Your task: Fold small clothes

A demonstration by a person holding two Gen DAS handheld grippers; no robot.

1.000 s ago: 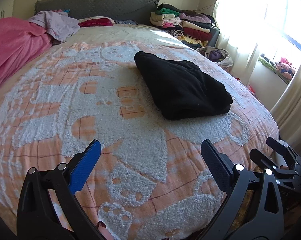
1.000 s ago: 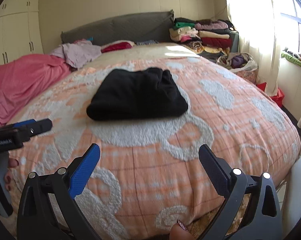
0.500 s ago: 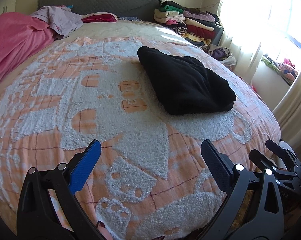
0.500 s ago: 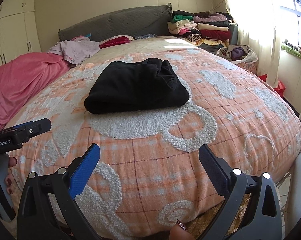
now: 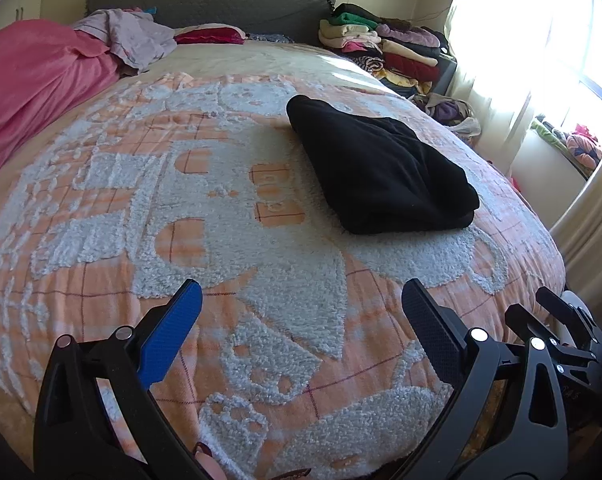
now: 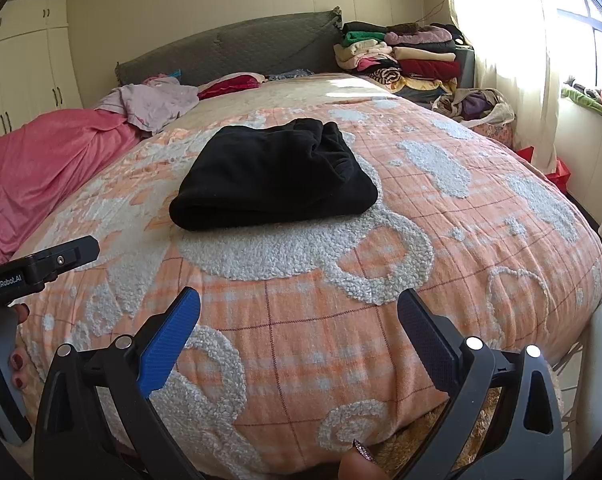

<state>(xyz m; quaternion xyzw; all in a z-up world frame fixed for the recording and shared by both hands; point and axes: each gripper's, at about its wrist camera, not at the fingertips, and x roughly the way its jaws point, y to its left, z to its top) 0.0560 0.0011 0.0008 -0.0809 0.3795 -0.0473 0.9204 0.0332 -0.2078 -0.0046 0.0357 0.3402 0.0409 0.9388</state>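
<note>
A black garment [image 5: 377, 168] [image 6: 275, 176] lies folded into a thick rectangle on the orange and white bedspread [image 5: 181, 208] [image 6: 381, 280]. My left gripper [image 5: 301, 304] is open and empty, low over the near end of the bed, well short of the garment and to its left. The right gripper [image 6: 299, 314] is likewise open and holds nothing, hovering near the foot edge of the bed with the garment straight ahead. In the left wrist view the right gripper's body [image 5: 557, 332] shows at the lower right; in the right wrist view the left one [image 6: 33, 268] shows at the left edge.
A pink blanket [image 5: 33, 88] and a lilac garment [image 5: 137, 36] lie at the bed's far left. Stacked folded clothes [image 5: 385, 44] [image 6: 405, 54] sit by the grey headboard [image 5: 221, 0]. A basket of loose clothes [image 6: 477, 108] stands beside the bed near the curtained window [image 6: 521, 40].
Both grippers have edged forward over the bed toward the black garment, which now looks slightly larger. Both stay open; the garment has not moved.
</note>
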